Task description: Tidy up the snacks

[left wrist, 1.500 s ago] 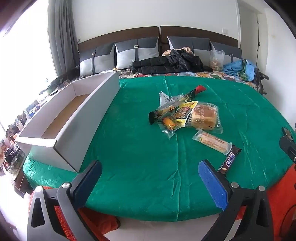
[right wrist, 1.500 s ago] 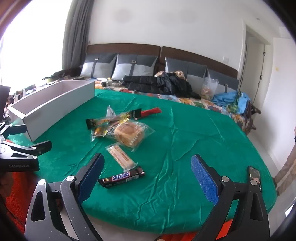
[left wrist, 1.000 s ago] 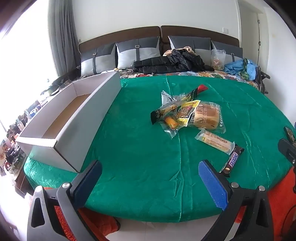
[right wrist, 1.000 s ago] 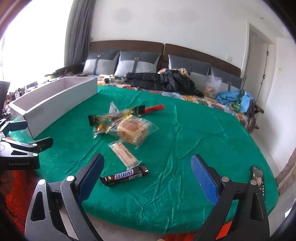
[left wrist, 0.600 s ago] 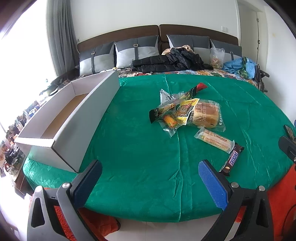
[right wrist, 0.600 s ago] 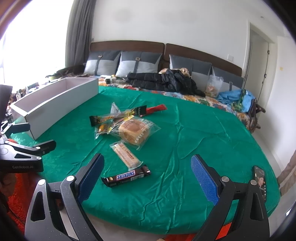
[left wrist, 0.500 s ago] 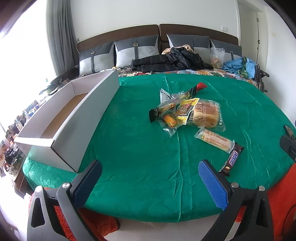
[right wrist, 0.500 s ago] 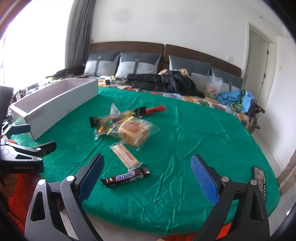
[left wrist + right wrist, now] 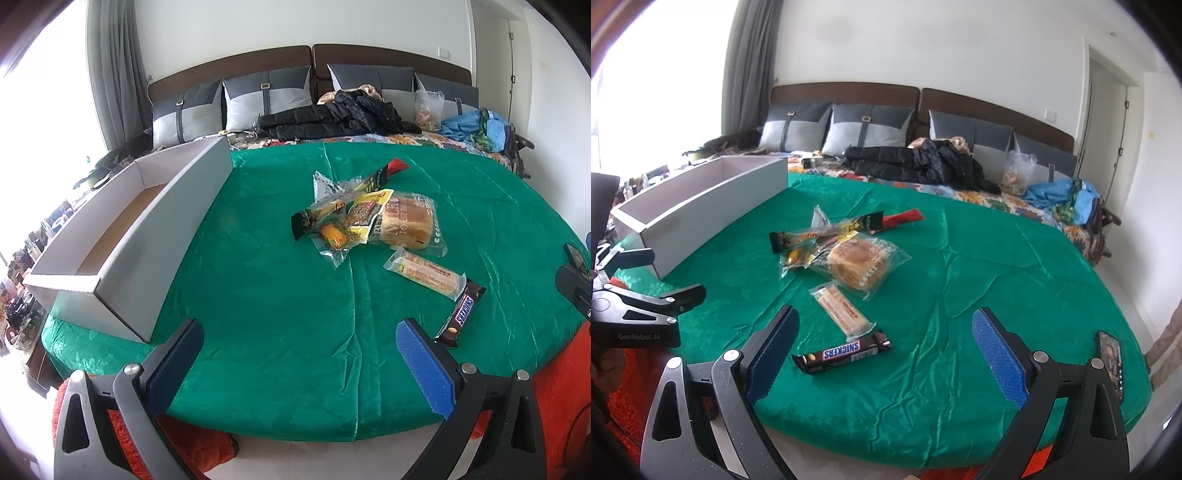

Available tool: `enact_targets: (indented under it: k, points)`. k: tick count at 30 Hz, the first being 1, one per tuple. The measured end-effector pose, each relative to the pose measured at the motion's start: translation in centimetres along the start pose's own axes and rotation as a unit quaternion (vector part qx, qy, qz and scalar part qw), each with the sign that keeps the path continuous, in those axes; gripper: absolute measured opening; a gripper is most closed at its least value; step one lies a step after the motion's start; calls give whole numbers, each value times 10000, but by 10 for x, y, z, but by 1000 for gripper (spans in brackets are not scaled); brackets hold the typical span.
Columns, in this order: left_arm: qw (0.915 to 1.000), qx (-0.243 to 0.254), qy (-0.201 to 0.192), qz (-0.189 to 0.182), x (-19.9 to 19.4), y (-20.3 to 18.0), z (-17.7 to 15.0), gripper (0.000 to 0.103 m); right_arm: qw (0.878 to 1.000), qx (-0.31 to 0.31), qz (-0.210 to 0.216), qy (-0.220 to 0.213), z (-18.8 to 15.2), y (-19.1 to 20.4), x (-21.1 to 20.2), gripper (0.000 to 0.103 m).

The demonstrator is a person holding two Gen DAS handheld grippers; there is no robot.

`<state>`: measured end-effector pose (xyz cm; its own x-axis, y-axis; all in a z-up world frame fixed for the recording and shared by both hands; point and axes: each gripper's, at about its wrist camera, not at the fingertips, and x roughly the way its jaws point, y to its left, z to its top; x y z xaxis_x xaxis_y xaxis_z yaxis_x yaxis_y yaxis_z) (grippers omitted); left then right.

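Left tongs [image 9: 299,354] wide apart, nothing held, hovering at the near edge of the bench [image 9: 258,295] under its green cloth; right tongs [image 9: 886,350] also apart and empty, over the near edge on the snack side; left tongs' body visible at the left margin of the right wrist view.

Step in hand: approach, nothing picked yet; white box [image 9: 122,236] sits on the left part of the bench, open top, brown floor showing, no snack visible inside; all snacks out on the cloth, well apart from the box.

Snack positions: Snickers bar [image 9: 842,352] nearest, lying flat just ahead of the right tongs, between their line and the left pad; wafer pack [image 9: 842,308] just behind it, one end touching or overlapping the bar; bread bun pack [image 9: 862,267] further back; heap of small wrappers [image 9: 343,218] beside and partly over the bun; dark-and-red stick pack [image 9: 886,219] at the back.

Next move, my read: right tongs drop and close across the bar's narrow width; flat thin wrapper on slippery wrinkled cloth, so pads must go low; risk of dragging the wafer pack; then carry left to the box.
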<state>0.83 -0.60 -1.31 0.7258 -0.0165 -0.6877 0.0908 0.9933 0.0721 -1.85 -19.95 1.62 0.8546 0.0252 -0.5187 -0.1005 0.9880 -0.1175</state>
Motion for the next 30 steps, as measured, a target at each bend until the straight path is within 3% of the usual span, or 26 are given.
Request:
enact_targets:
  k: [15,20,30]
  points:
    - [10000,97,13,-14,-2,-4,0,103,9999,72,45,108,0,-3,10,96]
    - [9998,61,180,-50,6,-5,-2,103,9999,-41,-8,154,-6,-1,11,96]
    - [9998,-14,213,-61,8,-1,-2,103,9979,461,71,456,-12,-20,24,96]
